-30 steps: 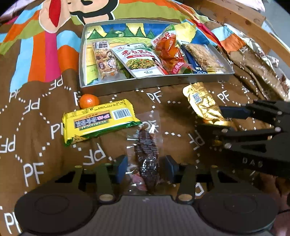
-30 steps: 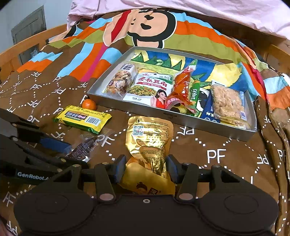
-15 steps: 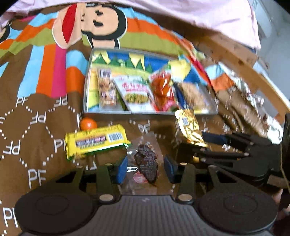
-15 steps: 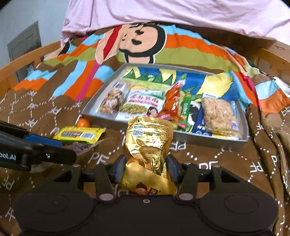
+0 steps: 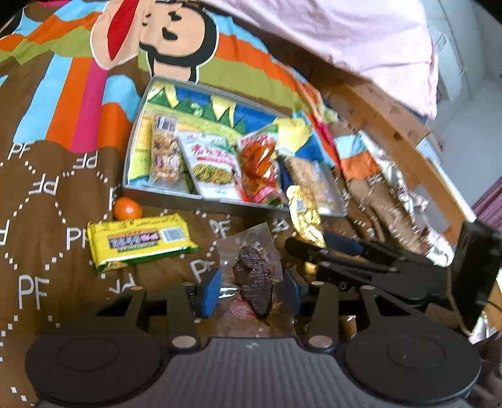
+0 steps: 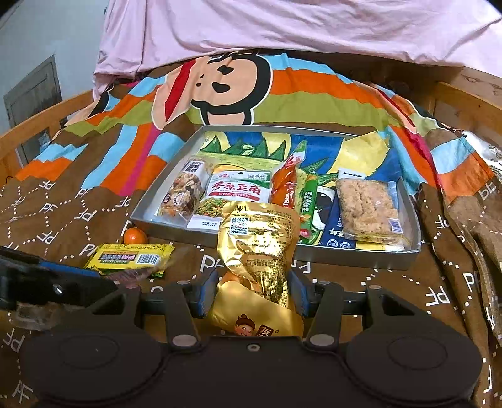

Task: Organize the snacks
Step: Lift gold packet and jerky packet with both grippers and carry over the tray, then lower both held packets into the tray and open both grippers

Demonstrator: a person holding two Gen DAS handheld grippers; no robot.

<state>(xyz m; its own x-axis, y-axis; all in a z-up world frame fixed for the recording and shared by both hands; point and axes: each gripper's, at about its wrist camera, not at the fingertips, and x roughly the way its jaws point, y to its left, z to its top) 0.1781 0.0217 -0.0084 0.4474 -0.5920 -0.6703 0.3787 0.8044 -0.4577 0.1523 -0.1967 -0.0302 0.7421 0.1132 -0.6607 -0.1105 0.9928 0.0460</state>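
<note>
Presently both tongs are gripping snacks: the right gripper [image 6: 252, 293] is clamping the gold pouch [image 6: 257, 248], its long axis pointing straight at the tray [image 6: 354, 259] lying just ahead, while the left gripper [image 5: 251, 290] is pinching the clear packet of dark jerky [image 5: 252, 276], sitting farther from the tray's near wall

Matt grey metal tray [image 6: 360, 262] on soft printed cloth bedspread [image 6: 78, 201]; before the tray, crinkled glossy gold foil pouch [image 6: 257, 248], clear shiny plastic wrapper [image 5: 251, 273]; behind the tray, matt pink sheet [image 6: 282, 28]; bare wood bed frame [image 5: 398, 138].
</note>
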